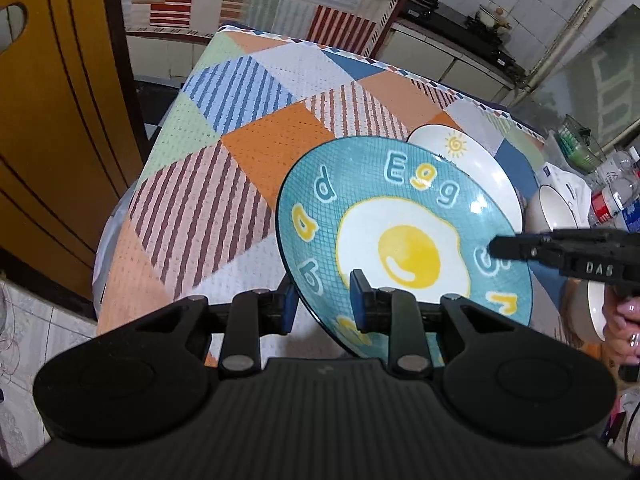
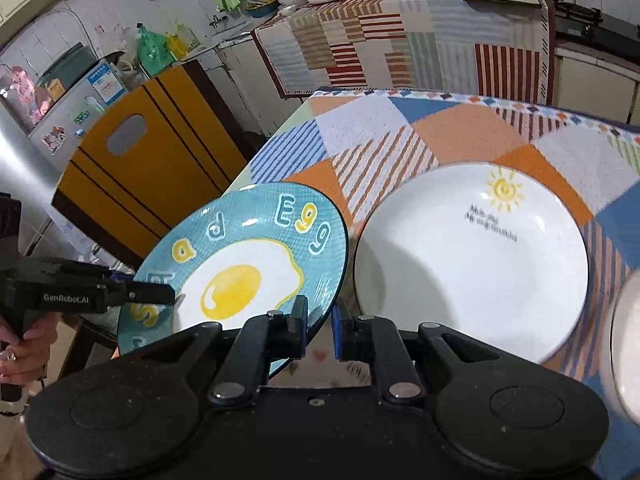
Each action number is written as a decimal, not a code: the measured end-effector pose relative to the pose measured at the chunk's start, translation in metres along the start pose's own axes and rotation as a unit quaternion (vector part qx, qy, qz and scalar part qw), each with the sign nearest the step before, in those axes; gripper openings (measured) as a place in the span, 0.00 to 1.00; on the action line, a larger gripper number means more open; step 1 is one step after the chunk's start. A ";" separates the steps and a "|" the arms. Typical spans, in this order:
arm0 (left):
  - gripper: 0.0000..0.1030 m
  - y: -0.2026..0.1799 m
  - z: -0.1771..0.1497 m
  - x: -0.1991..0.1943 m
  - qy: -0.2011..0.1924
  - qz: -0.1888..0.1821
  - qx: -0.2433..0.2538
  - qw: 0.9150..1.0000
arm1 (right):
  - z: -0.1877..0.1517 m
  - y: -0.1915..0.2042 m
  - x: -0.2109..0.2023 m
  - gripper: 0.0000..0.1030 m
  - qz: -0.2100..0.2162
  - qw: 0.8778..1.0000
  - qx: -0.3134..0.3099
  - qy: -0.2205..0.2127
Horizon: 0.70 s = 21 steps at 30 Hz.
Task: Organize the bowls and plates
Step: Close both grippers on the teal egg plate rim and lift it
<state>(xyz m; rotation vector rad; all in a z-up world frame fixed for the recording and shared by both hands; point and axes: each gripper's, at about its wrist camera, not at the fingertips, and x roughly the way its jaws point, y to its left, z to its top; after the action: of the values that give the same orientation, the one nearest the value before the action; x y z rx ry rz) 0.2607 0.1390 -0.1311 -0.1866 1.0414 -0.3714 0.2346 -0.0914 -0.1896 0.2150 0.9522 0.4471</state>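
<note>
A blue plate [image 1: 400, 216] [image 2: 256, 248] painted with a fried egg and letters hangs tilted above the patchwork tablecloth. My left gripper [image 1: 324, 300] is shut on its near rim, one finger under and one over. My right gripper [image 2: 320, 320] is shut on the opposite rim, and in the left wrist view the right gripper [image 1: 496, 246] reaches in from the right. In the right wrist view the left gripper [image 2: 170, 294] comes in from the left, held by a hand. A white plate [image 1: 476, 168] [image 2: 472, 264] with a sun drawing lies flat on the cloth beside the blue plate.
A white bowl [image 1: 556, 208] stands right of the white plate, and another white bowl [image 1: 592, 312] [image 2: 628, 340] is nearer. Bottles [image 1: 612, 200] and clutter crowd the table's right end. The tablecloth [image 1: 240, 152] stretches left to the table edge. A yellow cabinet [image 1: 52, 120] [image 2: 160, 152] stands beyond.
</note>
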 end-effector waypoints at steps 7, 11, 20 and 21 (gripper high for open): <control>0.24 -0.020 -0.023 -0.022 -0.020 0.017 0.023 0.999 | -0.044 -0.003 -0.018 0.17 0.030 0.999 0.031 -0.011; 0.24 -0.032 -0.037 -0.028 -0.021 0.019 0.037 0.999 | -0.061 -0.004 -0.026 0.17 0.041 0.998 0.041 -0.013; 0.24 -0.047 -0.065 -0.014 0.003 0.003 0.033 0.999 | -0.091 -0.016 -0.042 0.17 0.030 0.998 0.060 -0.007; 0.24 -0.047 -0.067 -0.011 0.009 -0.001 0.031 0.999 | -0.093 -0.018 -0.042 0.17 0.026 0.998 0.064 -0.005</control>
<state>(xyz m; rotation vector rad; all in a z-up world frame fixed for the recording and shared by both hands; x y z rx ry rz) 0.1876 0.1016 -0.1397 -0.1291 1.0460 -0.4071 0.1419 -0.1277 -0.2182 0.3586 0.9675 0.4328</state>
